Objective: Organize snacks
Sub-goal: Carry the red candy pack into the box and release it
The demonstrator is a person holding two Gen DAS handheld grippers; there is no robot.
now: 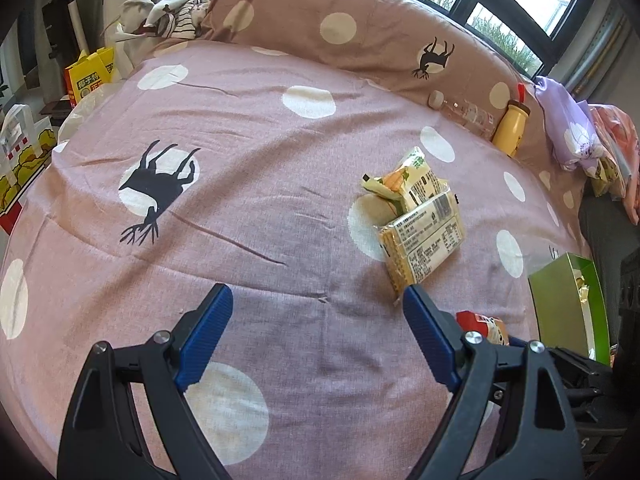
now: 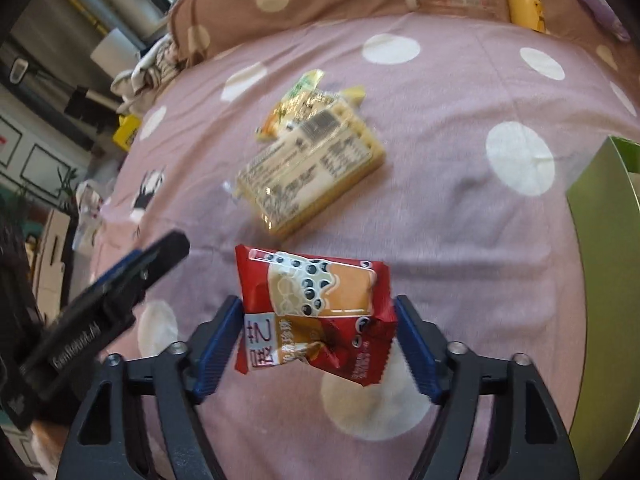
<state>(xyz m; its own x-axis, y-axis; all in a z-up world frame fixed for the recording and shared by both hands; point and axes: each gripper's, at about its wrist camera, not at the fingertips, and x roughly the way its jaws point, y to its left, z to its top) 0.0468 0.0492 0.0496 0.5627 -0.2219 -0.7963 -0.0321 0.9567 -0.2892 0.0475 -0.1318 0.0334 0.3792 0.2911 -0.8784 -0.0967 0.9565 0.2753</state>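
Observation:
My right gripper [image 2: 318,320] is shut on a red bubble-tea snack packet [image 2: 312,304] and holds it above the pink dotted bedspread [image 2: 440,200]. A cracker pack [image 2: 308,172] lies on the bed ahead, with a small yellow-green snack bag [image 2: 296,100] behind it. In the left wrist view the cracker pack [image 1: 424,240] and the small bag [image 1: 408,176] lie ahead to the right. My left gripper [image 1: 318,304] is open and empty over the bedspread [image 1: 240,200]. The red packet [image 1: 484,326] shows just right of its right finger. The left gripper also shows in the right wrist view [image 2: 132,272].
A green box [image 1: 568,304] stands open at the right edge of the bed; it also shows in the right wrist view [image 2: 604,240]. A yellow bottle [image 1: 512,124] and a clear plastic bottle [image 1: 464,114] lie against the brown pillow [image 1: 340,28]. A yellow bag [image 1: 90,74] stands at far left.

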